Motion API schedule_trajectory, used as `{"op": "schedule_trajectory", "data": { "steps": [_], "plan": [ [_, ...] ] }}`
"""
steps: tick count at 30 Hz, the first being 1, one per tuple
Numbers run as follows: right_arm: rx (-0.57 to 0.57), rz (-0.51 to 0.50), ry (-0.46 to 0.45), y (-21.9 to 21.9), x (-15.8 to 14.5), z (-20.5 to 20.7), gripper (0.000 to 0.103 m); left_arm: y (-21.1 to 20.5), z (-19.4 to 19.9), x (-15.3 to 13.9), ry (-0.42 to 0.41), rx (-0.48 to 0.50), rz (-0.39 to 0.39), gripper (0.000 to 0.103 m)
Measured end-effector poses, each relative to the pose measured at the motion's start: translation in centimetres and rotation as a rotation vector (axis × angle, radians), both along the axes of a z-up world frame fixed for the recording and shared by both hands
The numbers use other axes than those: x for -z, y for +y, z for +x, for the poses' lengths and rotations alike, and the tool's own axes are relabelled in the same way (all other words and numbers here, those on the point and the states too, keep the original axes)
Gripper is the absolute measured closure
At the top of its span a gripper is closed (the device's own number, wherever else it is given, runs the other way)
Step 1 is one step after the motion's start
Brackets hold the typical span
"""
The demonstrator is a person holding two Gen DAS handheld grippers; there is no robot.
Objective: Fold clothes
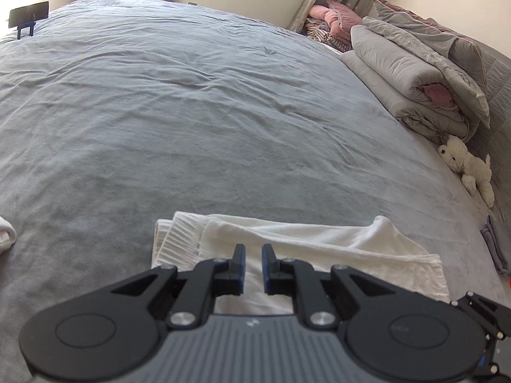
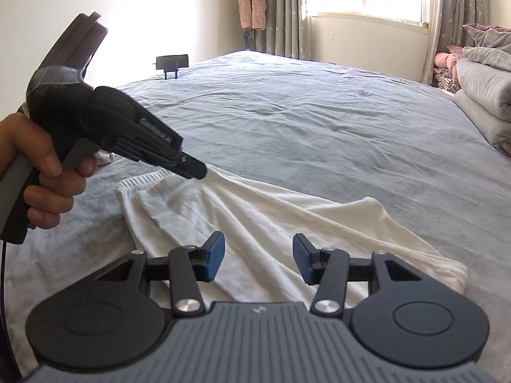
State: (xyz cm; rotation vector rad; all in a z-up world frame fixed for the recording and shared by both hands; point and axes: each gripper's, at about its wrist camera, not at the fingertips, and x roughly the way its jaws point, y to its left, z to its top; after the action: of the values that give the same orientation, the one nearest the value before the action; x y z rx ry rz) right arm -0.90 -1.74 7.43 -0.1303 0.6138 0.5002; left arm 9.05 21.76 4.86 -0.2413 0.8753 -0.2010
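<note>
White garment [image 2: 255, 223] on grey bedspread [image 1: 191, 111]; grey star-patterned curtains [image 2: 281, 9].

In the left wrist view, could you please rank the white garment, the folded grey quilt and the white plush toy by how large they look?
1. White garment, though nearness to the camera inflates it.
2. Folded grey quilt, close behind.
3. White plush toy, clearly smallest.

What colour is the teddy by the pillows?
Creamy white. The teddy bear shows best in the left wrist view.

left tool [image 2: 204, 170] nearly closed and angled down; right tool [image 2: 258, 257] jaws apart.
</note>
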Motion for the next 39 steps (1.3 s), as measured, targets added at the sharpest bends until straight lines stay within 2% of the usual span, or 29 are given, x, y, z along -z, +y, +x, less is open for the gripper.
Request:
{"op": "schedule_trajectory", "data": {
  "steps": [3, 9, 10, 13, 17, 19, 21, 22, 23, 24, 25, 29, 32, 35, 39],
  "plan": [
    [0.018, -0.062, 0.051, -4.1, 1.0, 1.6, 0.051, -0.2, 0.1, 0.7, 0.028, -0.017, 0.04, 0.093],
    [0.034, -0.102, 0.191, -7.3, 4.7, 2.5, 0.051, -0.1, 0.1, 1.4, 0.041, -0.034, 0.075, 0.092],
    [0.032, -0.082, 0.172, -7.5, 5.1, 2.1, 0.051, -0.3, 0.0, 1.2, 0.04, -0.037, 0.083, 0.091],
    [0.001, -0.139, 0.14, -6.9, 4.2, 1.2, 0.051, -1.3, -0.4, 0.4, 0.019, -0.043, 0.108, 0.086],
    [0.006, -0.11, 0.097, -7.7, 2.4, 1.6, 0.051, -4.1, -2.4, -1.2, -0.057, 0.023, 0.131, 0.075],
    [0.056, -0.076, 0.102, -8.8, 2.0, 3.0, 0.051, -5.6, -3.0, -1.2, -0.054, 0.066, 0.079, 0.075],
    [0.097, -0.035, 0.139, -9.6, 2.1, 4.6, 0.051, -7.0, -3.5, -0.6, -0.005, 0.1, -0.033, 0.075],
    [0.106, -0.009, 0.172, -10.0, 2.2, 5.6, 0.056, -7.5, -3.6, -0.3, 0.01, 0.111, -0.066, 0.075],
    [0.107, 0.01, 0.198, -10.1, 2.5, 6.2, 0.063, -8.2, -3.7, -0.1, 0.015, 0.12, -0.073, 0.075],
    [0.108, 0.029, 0.224, -10.3, 2.8, 6.9, 0.074, -8.9, -3.8, 0.2, 0.019, 0.13, -0.08, 0.075],
    [0.121, 0.038, 0.244, -10.3, 3.1, 7.6, 0.079, -9.6, -3.9, 0.5, 0.023, 0.139, -0.088, 0.075],
    [0.157, 0.004, 0.231, -10.0, 4.2, 9.0, 0.085, -12.1, -4.2, 1.9, 0.054, 0.168, -0.074, 0.075],
    [0.167, -0.019, 0.192, -10.2, 4.4, 9.3, 0.089, -13.1, -4.6, 2.4, 0.047, 0.189, -0.018, 0.074],
    [0.193, -0.057, 0.141, -10.3, 4.6, 9.2, 0.095, -13.4, -4.9, 2.3, 0.035, 0.206, 0.01, 0.074],
    [0.225, -0.102, 0.082, -10.0, 5.3, 9.1, 0.096, -12.9, -4.9, 2.3, 0.034, 0.213, 0.002, 0.074]
  ]
}}
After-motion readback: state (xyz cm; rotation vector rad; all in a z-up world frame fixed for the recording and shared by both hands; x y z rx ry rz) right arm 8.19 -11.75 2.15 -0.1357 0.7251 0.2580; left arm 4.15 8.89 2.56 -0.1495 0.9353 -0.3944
